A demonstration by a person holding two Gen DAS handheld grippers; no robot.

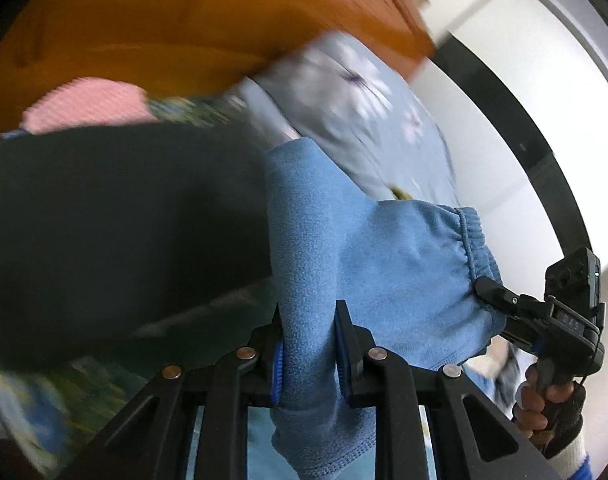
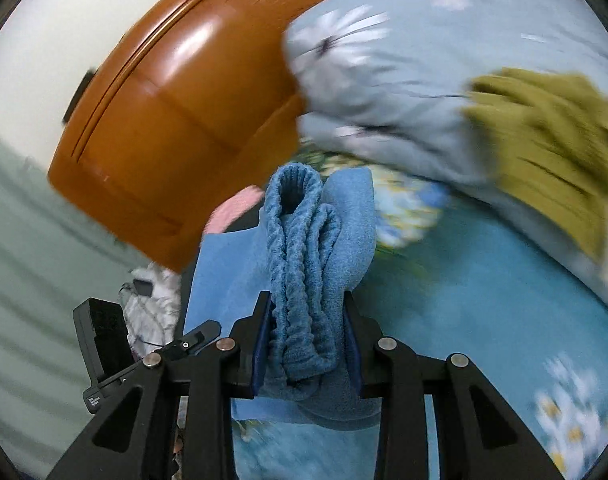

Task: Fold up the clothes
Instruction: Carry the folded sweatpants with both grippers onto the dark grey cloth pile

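Note:
A blue fleece garment [image 1: 383, 256] with a gathered elastic waistband hangs in the air between both grippers. My left gripper [image 1: 308, 320] is shut on a thick fold of its fabric. In the left wrist view my right gripper [image 1: 489, 290] clamps the waistband edge at the right, with a gloved hand [image 1: 547, 400] on its handle. In the right wrist view the right gripper [image 2: 307, 312] is shut on the bunched ribbed waistband [image 2: 300, 264], and the left gripper's tip [image 2: 200, 334] shows at the lower left on the same blue cloth [image 2: 224, 264].
An orange-brown wooden headboard [image 2: 176, 112] stands behind. A floral grey-blue pillow [image 1: 355, 92] and an olive garment [image 2: 551, 148] lie on a teal floral bedsheet [image 2: 483, 300]. A black garment [image 1: 116, 232] and a pink one [image 1: 88, 106] lie at the left. The background is blurred.

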